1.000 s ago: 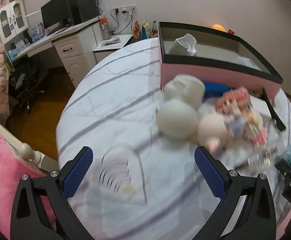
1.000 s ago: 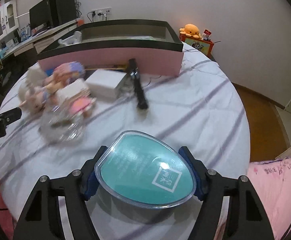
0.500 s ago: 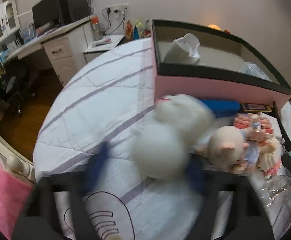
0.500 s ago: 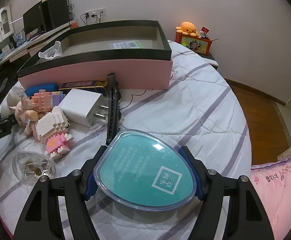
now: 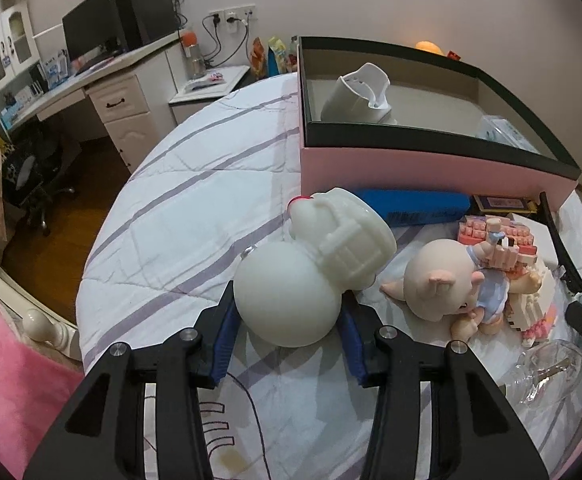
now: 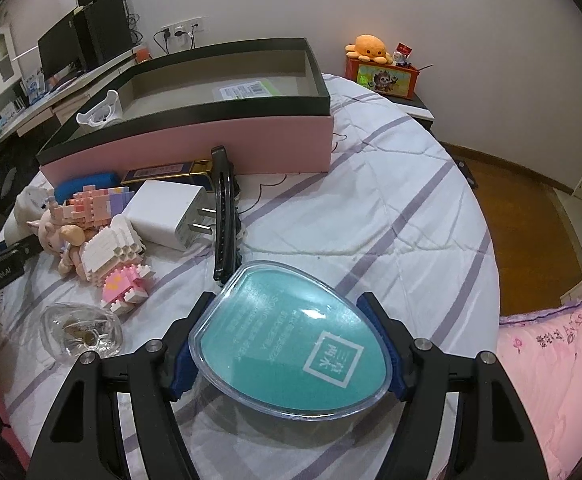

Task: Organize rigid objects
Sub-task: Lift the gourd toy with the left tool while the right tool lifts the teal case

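the pink box [image 5: 431,172] sits open at the far side of the bed [image 5: 195,208], holding a white stand [image 5: 357,94] and a label, with plenty of bare floor left. in front of it lies the clutter: a white figure [image 5: 311,268], a pig doll [image 5: 447,280], brick models [image 6: 111,256], a charger [image 6: 167,212], a black clip [image 6: 223,216] and a glass bottle [image 6: 81,332]

risks, as i judge them: the figure's round head is smooth, so it may roll or squirt out of the pads on the lift; the teal case [image 6: 291,340] is slick and shallow, held only by its edges, so it could tip or slide forward

the left gripper [image 5: 287,320] is partly closed, pads against both sides of the head. the right gripper [image 6: 289,344] is about half open, clamped on the case above the quilt
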Motion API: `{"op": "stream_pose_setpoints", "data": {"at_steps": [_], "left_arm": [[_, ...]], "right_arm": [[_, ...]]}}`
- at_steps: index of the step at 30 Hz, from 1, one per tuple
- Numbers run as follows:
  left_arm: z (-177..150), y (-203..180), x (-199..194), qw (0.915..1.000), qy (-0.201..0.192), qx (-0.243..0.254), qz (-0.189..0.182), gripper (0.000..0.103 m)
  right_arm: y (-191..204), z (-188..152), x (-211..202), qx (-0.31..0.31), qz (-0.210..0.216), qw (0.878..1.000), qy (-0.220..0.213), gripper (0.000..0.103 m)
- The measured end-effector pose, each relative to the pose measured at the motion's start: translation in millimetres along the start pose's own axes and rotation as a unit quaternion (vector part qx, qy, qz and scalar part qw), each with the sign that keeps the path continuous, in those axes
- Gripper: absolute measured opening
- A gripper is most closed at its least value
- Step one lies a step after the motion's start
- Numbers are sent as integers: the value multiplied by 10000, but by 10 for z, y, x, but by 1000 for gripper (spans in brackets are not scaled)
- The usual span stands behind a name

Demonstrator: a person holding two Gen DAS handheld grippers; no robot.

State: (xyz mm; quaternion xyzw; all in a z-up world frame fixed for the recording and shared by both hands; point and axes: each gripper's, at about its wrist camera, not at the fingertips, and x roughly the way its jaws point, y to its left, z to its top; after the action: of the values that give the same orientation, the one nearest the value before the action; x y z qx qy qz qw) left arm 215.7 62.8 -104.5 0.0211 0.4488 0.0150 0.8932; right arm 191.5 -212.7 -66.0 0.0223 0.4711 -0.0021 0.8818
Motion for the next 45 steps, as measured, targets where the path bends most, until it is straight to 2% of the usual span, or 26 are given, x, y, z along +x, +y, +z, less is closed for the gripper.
{"op": "stream_pose_setpoints", "data": {"at_steps": [7,15,23,32,37,45], "left_arm": [[-46,5,-106,10000,46,-60,-61,46],[-94,49,-350,9998,-115,-134,-104,46],[-96,108,-964,9968,-774,-198,-16,46],[-356,138,-1762,9870,-1591,-233,17,46],[-579,73,-2075,9811,-1930,-117,-3,46],[-724,18,-2196,9799,-1985,27,-173,46]], "right_arm": [[-37,-30,-94,93,51,9999,-21,72],[-66,-34,-375,139,52,9993,-330,72],[18,6,-958,20,188,9946,-1022,72],[324,-193,-1724,-405,411,9808,-1863,72],[508,-351,-1885,-653,528,9754,-2038,72],[689,-499,-1926,-792,659,9742,-2010,72]]}}
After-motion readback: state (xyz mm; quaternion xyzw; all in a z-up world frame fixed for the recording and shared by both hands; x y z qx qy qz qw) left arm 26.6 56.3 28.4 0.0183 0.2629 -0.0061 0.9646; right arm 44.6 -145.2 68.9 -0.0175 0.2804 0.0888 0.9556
